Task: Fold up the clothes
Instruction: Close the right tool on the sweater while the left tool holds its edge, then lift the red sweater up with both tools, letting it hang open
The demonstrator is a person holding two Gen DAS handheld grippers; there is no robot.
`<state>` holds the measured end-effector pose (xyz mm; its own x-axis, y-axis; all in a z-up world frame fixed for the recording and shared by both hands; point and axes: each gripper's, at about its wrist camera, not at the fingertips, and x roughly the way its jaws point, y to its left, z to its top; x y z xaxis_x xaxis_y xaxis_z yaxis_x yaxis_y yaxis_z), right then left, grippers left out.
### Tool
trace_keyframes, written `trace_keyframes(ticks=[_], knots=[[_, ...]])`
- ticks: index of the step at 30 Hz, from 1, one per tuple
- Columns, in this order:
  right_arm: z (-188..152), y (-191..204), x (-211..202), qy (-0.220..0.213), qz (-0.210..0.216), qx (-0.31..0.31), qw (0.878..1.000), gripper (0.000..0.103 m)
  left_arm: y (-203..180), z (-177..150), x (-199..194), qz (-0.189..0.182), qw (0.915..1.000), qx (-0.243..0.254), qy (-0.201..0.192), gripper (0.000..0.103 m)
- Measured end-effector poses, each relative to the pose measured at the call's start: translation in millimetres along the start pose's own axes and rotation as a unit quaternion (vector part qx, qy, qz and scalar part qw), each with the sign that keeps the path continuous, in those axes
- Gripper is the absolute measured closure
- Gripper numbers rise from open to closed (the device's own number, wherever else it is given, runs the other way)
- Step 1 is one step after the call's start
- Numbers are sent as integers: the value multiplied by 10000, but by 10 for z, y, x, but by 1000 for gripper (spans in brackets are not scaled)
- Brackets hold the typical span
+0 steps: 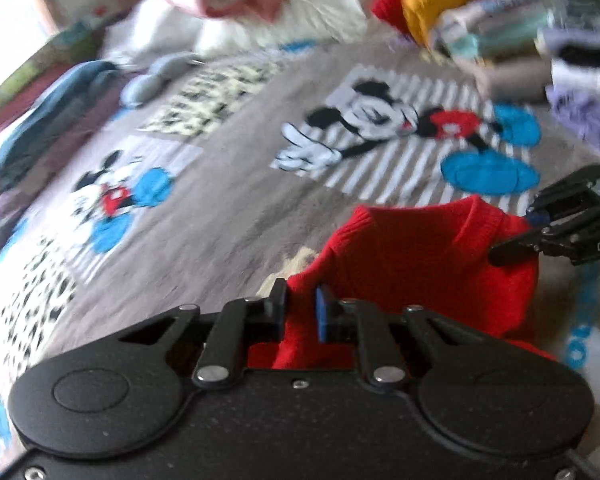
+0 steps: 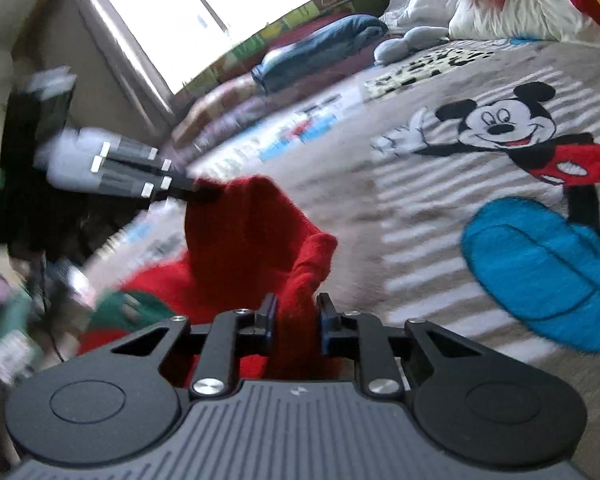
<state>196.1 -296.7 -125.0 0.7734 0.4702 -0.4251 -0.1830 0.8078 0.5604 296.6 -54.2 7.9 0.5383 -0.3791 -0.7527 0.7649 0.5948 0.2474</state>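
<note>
A red knitted garment [image 1: 420, 264] hangs between both grippers above the bed. My left gripper [image 1: 302, 304] is shut on one edge of it. The right gripper [image 1: 512, 252] shows at the right of the left wrist view, clamped on the garment's other edge. In the right wrist view my right gripper [image 2: 296, 316] is shut on the red garment [image 2: 252, 236], and the left gripper [image 2: 196, 194] holds its far corner at the left. The garment's lower part is hidden behind the gripper bodies.
A grey Mickey Mouse blanket [image 1: 228, 208] covers the bed. Stacks of folded clothes [image 1: 500, 28] stand at the far right. Pillows [image 1: 300, 12], a blue bundle [image 1: 60, 96] and a grey soft toy [image 1: 156, 76] lie at the head. A window [image 2: 204, 12] is at the left.
</note>
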Motion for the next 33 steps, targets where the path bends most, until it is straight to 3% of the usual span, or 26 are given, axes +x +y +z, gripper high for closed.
trace_keyframes(ticks=[4, 10, 20, 28, 33], knots=[[176, 314, -214, -175, 202, -265, 9993, 84, 43, -138, -510, 360, 9966, -583, -451, 92], [548, 835, -547, -400, 568, -756, 9947, 85, 150, -220, -1295, 736, 9844, -1210, -1040, 92], [1214, 1693, -1108, -592, 1060, -1568, 9801, 87, -5, -289, -2344, 1074, 9660, -1542, -1773, 92], [1540, 2111, -1544, -572, 1308, -2070, 9679, 87, -121, -297, -2884, 980, 9587, -1658, -2093, 92], [1681, 2314, -1745, -462, 1434, -2344, 9604, 89, -164, -331, -3102, 971, 9586, -1655, -2102, 92]])
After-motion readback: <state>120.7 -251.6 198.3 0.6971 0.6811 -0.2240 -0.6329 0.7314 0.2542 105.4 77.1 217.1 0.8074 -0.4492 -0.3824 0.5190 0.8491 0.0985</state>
